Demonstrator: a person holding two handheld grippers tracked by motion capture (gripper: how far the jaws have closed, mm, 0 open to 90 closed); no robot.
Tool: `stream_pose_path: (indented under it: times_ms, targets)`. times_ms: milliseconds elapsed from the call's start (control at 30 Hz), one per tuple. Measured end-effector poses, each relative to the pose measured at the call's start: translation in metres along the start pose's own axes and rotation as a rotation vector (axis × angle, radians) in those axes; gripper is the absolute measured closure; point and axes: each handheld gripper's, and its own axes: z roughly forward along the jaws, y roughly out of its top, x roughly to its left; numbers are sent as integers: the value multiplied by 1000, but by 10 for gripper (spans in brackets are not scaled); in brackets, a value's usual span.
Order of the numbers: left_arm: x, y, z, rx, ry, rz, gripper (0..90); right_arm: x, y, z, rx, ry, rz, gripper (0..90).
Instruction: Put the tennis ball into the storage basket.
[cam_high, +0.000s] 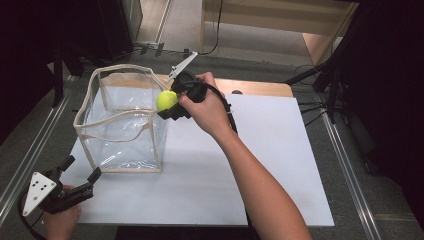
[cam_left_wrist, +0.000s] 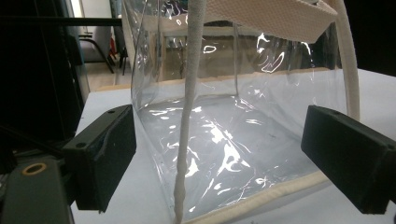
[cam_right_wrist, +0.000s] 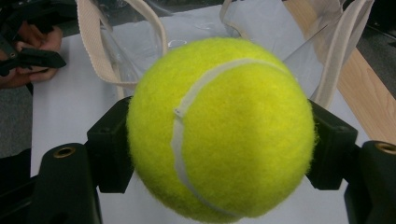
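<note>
A white board (cam_high: 260, 165) covers most of the worktop (cam_high: 260, 88), whose wooden edge shows along the far side. On the board's left part stands a clear plastic bag (cam_high: 122, 125), box-shaped, with cream fabric trim along its rim and base and cream handles. It stands upright with its mouth open upward. Through its walls the bottom looks bare, with glare and creases on the plastic; nothing can be made out lying inside it.

The right claw (cam_high: 167, 102) is held in the air at the bag's right far corner, just above the rim. Its jaws are closed on a yellow-green ball (cam_high: 166, 100), one jaw on each side. In the right claw view the ball (cam_right_wrist: 219, 126) sits squarely between the two black jaws and hides most of what is beyond it; the bag's rim and handles (cam_right_wrist: 140, 42) show behind and around it. The ball is over the bag's edge, not inside it. The right hand (cam_high: 205, 107) and forearm cross the board from the near side.

The left claw (cam_high: 80, 172) rests low at the board's near left corner, just short of the bag's near corner and not touching it. Its jaws stand wide apart and hold nothing. In the left claw view the bag's corner seam (cam_left_wrist: 189, 116) rises between the jaws.

Around the worktop lie grey floor, metal rails, dark stands and some cables.
</note>
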Motion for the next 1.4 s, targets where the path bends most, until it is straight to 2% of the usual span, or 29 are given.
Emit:
stream_pose_path:
  times_ms: [667, 900, 1400]
  targets:
    - [0, 0, 0, -1, -1, 0, 104, -8, 17, 6, 0, -12, -3, 238]
    - [0, 0, 0, -1, -1, -1, 104, -11, 20, 11, -6, -11, 18, 238]
    - [0, 0, 0, -2, -4, -1, 104, -15, 29, 26, 5, -40, 46, 237]
